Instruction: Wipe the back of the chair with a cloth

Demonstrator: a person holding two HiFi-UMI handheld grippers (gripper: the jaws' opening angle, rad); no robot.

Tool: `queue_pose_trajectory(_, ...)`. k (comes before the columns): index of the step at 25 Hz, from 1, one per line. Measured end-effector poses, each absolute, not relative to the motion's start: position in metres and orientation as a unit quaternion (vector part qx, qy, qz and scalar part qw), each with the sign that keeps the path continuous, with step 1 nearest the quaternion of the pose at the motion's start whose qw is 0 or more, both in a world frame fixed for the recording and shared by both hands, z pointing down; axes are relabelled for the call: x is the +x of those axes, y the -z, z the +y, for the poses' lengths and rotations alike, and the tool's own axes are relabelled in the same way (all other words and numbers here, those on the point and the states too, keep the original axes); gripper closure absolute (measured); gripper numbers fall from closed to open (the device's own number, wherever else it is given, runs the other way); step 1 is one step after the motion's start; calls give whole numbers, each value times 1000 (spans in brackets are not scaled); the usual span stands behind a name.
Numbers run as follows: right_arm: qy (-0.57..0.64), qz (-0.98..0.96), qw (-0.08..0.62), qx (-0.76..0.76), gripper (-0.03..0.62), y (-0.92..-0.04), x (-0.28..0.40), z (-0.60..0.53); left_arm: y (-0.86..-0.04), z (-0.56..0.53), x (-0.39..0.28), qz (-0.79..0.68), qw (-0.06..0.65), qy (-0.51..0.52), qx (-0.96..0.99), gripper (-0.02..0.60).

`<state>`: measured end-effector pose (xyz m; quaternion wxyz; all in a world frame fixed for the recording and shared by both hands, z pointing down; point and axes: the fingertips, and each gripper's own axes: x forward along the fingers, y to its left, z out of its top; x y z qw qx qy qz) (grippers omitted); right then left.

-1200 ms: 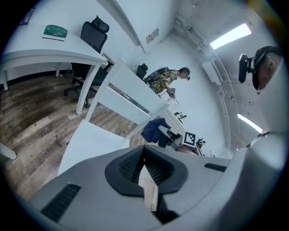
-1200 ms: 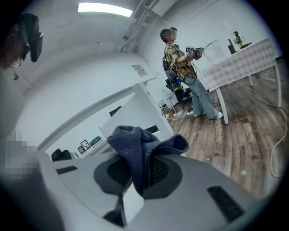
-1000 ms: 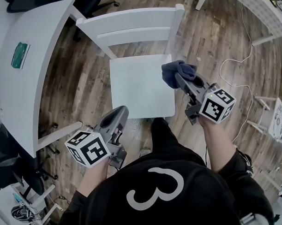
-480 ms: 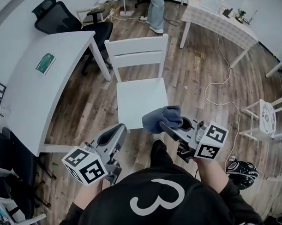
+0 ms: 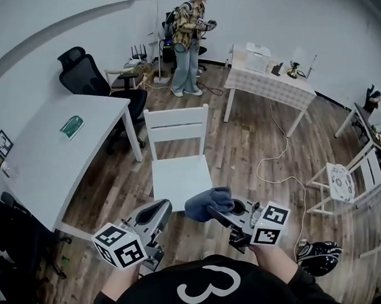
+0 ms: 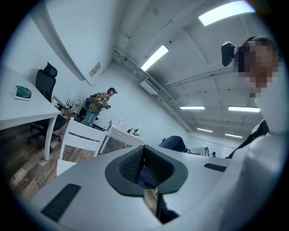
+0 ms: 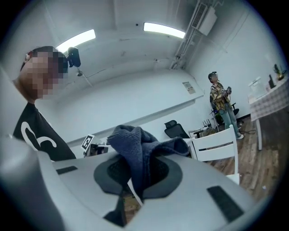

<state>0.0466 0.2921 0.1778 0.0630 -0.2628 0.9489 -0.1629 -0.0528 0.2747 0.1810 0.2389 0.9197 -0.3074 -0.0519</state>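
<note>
Holding dark cloth clamped in right gripper, jaws closed on it, short of white chair; left gripper closed, empty. Judged approaching; next needing reach across to backrest.

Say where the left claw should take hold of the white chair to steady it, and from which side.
On the chair, grip the top rail near one end, coming from above. It is a thin flat slat with an open gap below, so the left claw can probably close front to back across it; the right claw holds the cloth for wiping.
</note>
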Motion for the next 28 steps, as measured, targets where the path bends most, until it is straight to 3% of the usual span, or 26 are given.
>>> queue_pose_trajectory(16,122,954,69,-265,546,-125,90,309,-128,288,-12,-304,197,53,931,568)
queue_pose_trajectory(28,173,947,87,-257,545,-124,102,301,-132,285,-20,-322,207,57,922,568)
